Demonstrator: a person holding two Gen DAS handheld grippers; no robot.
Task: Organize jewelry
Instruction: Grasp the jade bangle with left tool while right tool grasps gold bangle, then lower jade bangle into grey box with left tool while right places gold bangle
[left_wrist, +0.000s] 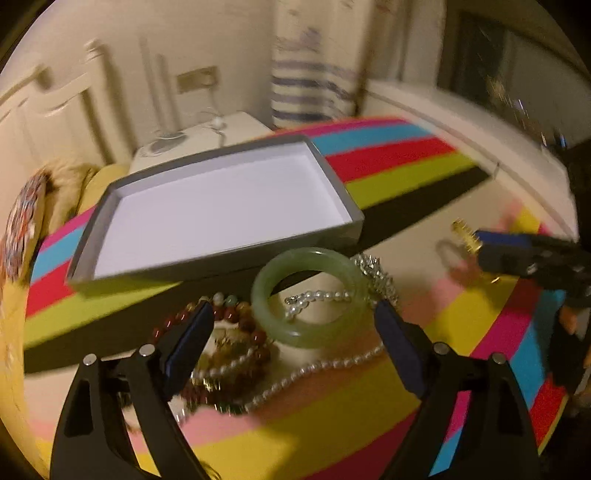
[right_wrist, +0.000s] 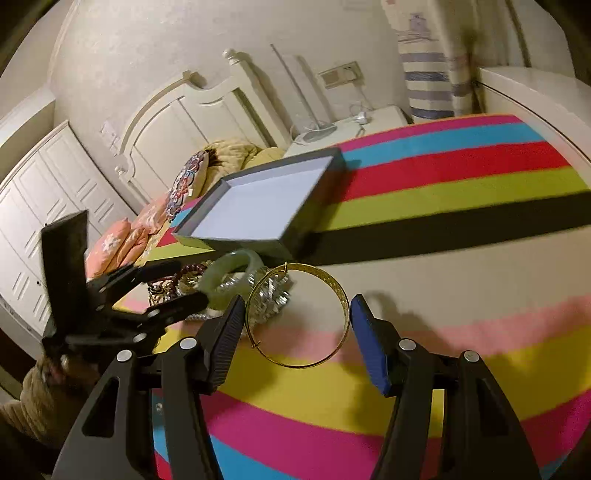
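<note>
Left gripper (left_wrist: 295, 321): jaws spread wide, holding nothing; it hangs low over the jewelry pile with the jade bangle (left_wrist: 308, 297) lying flat just ahead between the finger lines, a little right of centre.

Pile: dark red bead bracelet (left_wrist: 236, 325) sits left of the bangle, a pearl strand (left_wrist: 325, 365) trails under it, and a sparkly silver piece (left_wrist: 376, 277) lies at its right rim.

Gray box (left_wrist: 221, 210): empty, white inside, just beyond the pile; its long side runs left to right, tilted up toward the far right.

Right gripper (right_wrist: 297, 325): jaws open and about as wide as the gold bangle (right_wrist: 299, 314), which lies between the pads. From the left view the bangle seems pinched and lifted near the blue pad, but motion blur leaves it unclear whether the fingers actually bear on it.

Key relation: the box lies ahead and to the left of the right gripper, past the jade bangle; the left gripper is the nearer one to both pile and box.

Surface: bedspread (right_wrist: 443, 184) in bold stripes, soft, so rings lie flat and settle in.

Room: bedroom, white headboard (right_wrist: 192, 110) and wardrobe at left, pillows (right_wrist: 122, 236) by the headboard, a nightstand (right_wrist: 351, 129) behind the box.
</note>
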